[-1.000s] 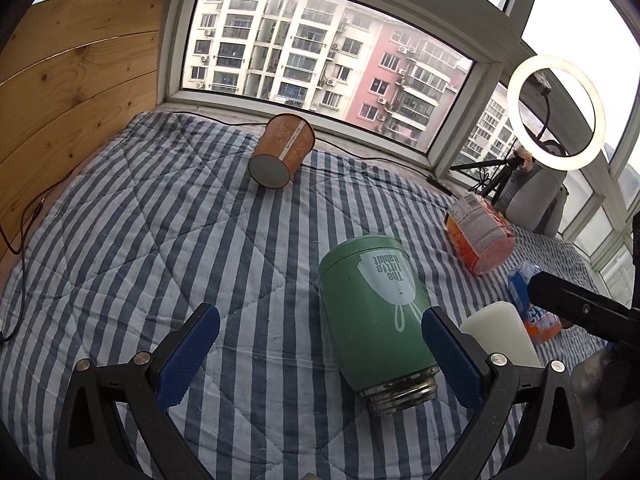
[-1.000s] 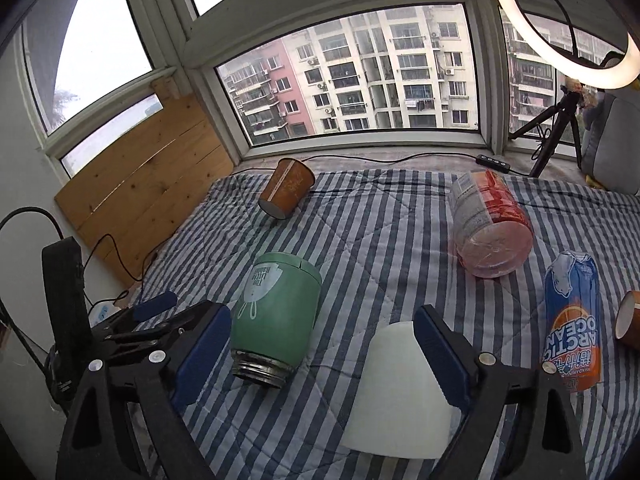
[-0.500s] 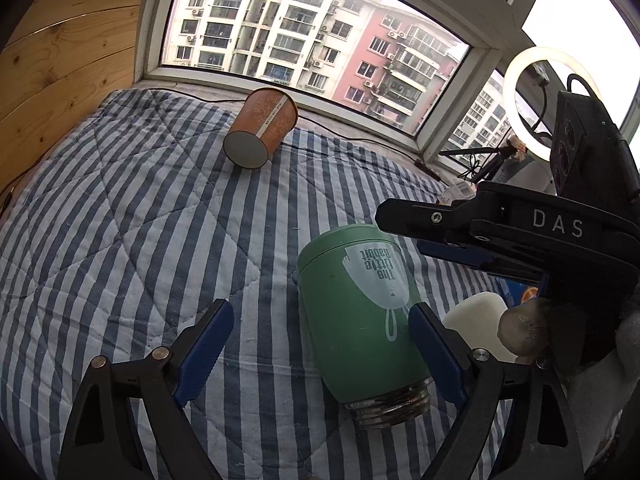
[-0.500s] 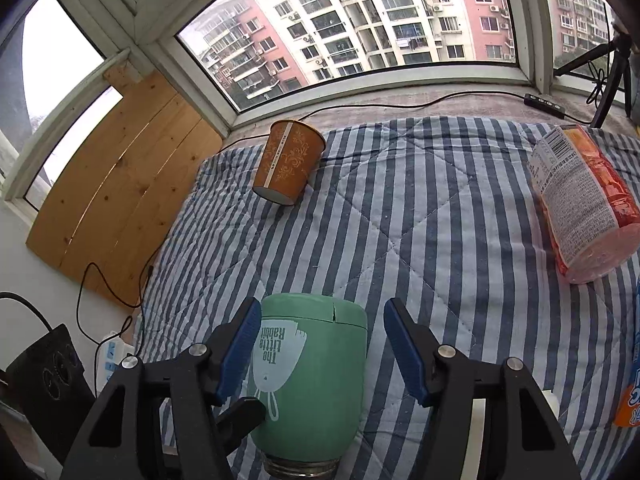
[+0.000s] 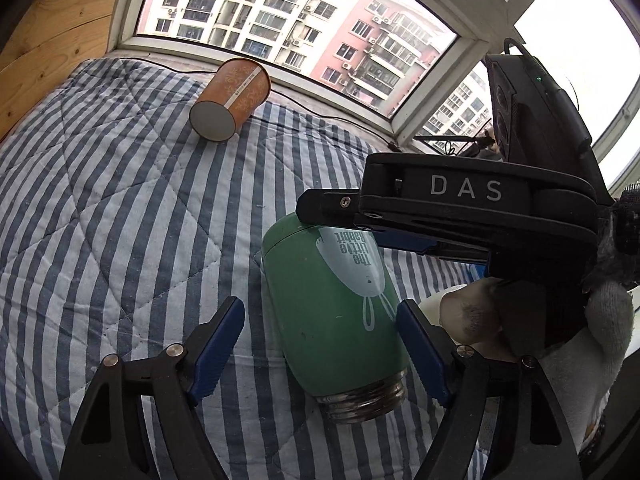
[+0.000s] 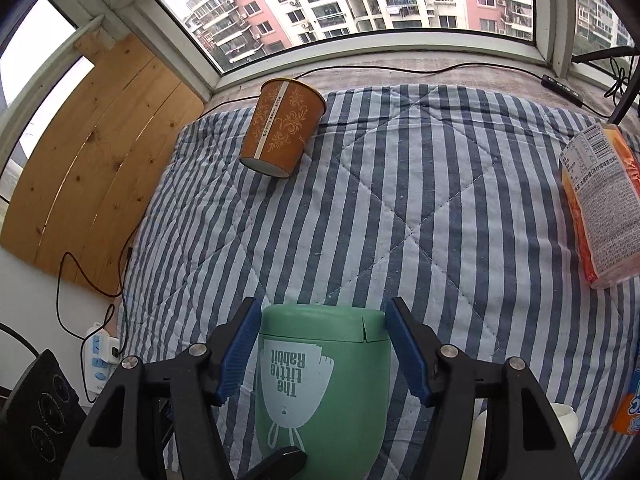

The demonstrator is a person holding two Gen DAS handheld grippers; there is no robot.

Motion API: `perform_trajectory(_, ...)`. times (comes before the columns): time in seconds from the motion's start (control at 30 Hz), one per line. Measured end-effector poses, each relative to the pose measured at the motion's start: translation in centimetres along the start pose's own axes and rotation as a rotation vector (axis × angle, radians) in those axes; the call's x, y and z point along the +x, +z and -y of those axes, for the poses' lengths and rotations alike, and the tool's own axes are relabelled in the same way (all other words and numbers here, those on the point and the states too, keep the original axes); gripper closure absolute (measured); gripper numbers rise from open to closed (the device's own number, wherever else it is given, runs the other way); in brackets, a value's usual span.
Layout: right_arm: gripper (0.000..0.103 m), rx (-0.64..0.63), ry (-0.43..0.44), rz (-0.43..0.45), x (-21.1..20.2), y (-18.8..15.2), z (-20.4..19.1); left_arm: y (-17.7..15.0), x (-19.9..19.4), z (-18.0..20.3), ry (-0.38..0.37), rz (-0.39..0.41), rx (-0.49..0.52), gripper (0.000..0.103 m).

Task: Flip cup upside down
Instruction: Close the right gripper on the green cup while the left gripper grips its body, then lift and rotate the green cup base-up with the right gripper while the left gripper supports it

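Note:
A green cup (image 5: 336, 304) with a white rabbit print lies on its side on the striped quilt (image 5: 120, 184), its threaded metal mouth toward the left wrist camera. My left gripper (image 5: 320, 344) is open, its blue pads on either side of the cup's mouth end; the right pad is close to the cup, the left one apart. My right gripper (image 6: 324, 350) reaches over the cup (image 6: 324, 384) from above, and its blue pads sit right at both sides of the cup's closed end. I cannot tell if they press on it.
A brown paper cup (image 5: 230, 100) lies on its side near the window. An orange snack bag (image 6: 596, 208) and an orange can (image 6: 630, 416) lie at the right. A white object (image 6: 560, 424) lies beside the green cup. A power strip (image 6: 100, 356) and cables lie left of the quilt.
My right gripper has moved in over the green cup and its pads have narrowed onto the closed end. My left gripper has come closer to the cup's mouth end. The cup has not moved.

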State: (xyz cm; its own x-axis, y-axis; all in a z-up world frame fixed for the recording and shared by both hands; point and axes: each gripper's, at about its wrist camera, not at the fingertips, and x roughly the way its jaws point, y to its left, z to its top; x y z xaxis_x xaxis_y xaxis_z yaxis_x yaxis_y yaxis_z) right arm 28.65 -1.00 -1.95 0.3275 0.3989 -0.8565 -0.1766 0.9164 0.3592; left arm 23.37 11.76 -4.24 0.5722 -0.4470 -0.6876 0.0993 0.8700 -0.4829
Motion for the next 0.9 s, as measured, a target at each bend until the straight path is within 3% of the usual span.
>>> perform_trajectory(0.17, 0.030, -0.006, 0.006, -0.060, 1.1, -0.5, 0.0, -0.1, 0.8, 0.8, -0.013, -0.016, 0.022, 0.022)
perform_trajectory(0.23, 0.031, -0.016, -0.006, -0.048, 1.1, -0.8, -0.1, -0.1, 0.8, 0.7, -0.040, -0.026, 0.002, 0.028)
perform_trajectory(0.47, 0.031, -0.010, 0.013, -0.046, 0.6, -1.6, -0.2, -1.1, -0.3, 1.1, -0.026, -0.035, 0.002, 0.028)
perform_trajectory(0.7, 0.031, -0.008, 0.043, -0.059, -0.4, -4.3, -0.4, -4.3, -2.7, 2.0, -0.011, -0.043, 0.010, 0.028)
perform_trajectory(0.9, 0.031, -0.044, 0.053, -0.057, -2.0, -8.8, -1.2, -8.8, -5.3, 3.9, 0.010, -0.045, 0.035, 0.028)
